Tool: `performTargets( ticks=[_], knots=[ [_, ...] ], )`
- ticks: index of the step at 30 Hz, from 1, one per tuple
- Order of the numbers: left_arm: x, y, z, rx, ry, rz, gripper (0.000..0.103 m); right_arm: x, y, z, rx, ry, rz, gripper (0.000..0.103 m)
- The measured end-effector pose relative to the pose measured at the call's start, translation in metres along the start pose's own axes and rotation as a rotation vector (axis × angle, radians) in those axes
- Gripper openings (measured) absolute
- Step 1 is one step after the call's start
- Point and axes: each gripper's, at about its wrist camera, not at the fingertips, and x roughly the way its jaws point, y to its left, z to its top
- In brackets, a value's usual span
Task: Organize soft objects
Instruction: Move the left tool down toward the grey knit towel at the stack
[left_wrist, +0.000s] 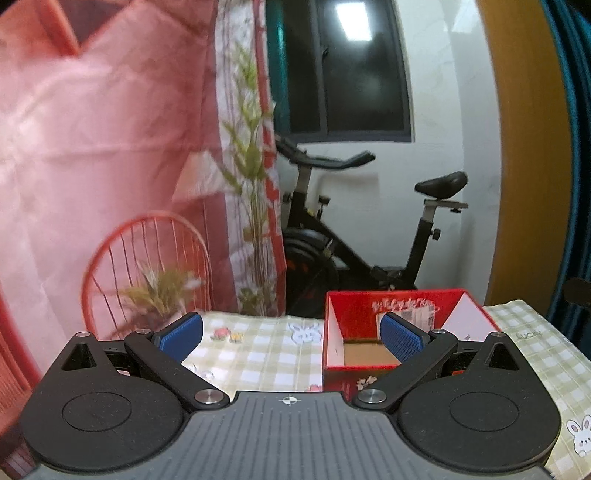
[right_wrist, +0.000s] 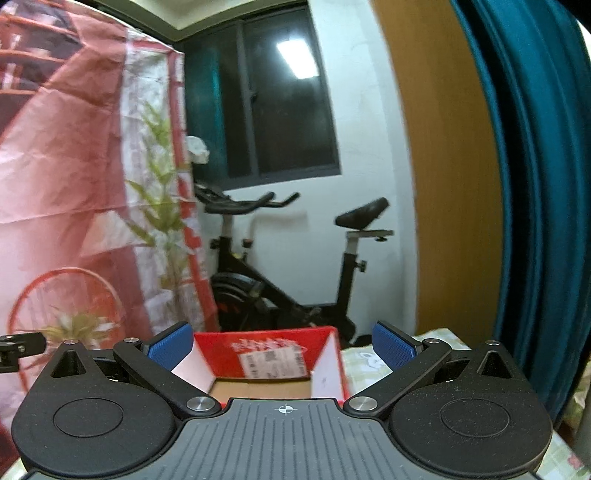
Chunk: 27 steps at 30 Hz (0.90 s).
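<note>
The left gripper (left_wrist: 291, 332) and right gripper (right_wrist: 282, 343) were held spread wide, nothing grasped. A red box (left_wrist: 373, 306) was set on the desk (left_wrist: 258, 354), opening upward, long axis running away from the cameras.

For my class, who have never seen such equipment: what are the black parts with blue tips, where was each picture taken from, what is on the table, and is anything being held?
Each picture comes from a camera fixed on a hand-held gripper, looking forward along its two fingers. One shows the left gripper, the other the right gripper. The blue pads are the fingertips. Both grippers are open and hold nothing. Ahead, on a green checked tablecloth, stands an open red box, its cardboard floor bare where visible. No soft objects show in either view. Behind stand an exercise bike and a red chair.
</note>
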Motion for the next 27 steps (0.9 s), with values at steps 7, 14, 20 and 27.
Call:
performTargets(
  ticks=[7,14,20,27],
  knots=[
    [0.044,-0.004,-0.025,-0.005,0.06,-0.058,0.103,0.041,-0.023,-0.042,0.042,0.069,-0.049,0.103],
    [0.079,-0.006,-0.051,-0.025,0.232,-0.122,0.099,0.065,-0.029,-0.077,0.033,0.209,0.008,0.103],
    [0.079,0.002,-0.07,0.018,0.246,-0.162,0.099,0.063,-0.012,-0.088,-0.059,0.24,0.01,0.103],
    [0.062,0.017,-0.085,0.053,0.283,-0.121,0.099,0.046,-0.01,-0.102,-0.098,0.269,0.016,0.103]
  ],
)
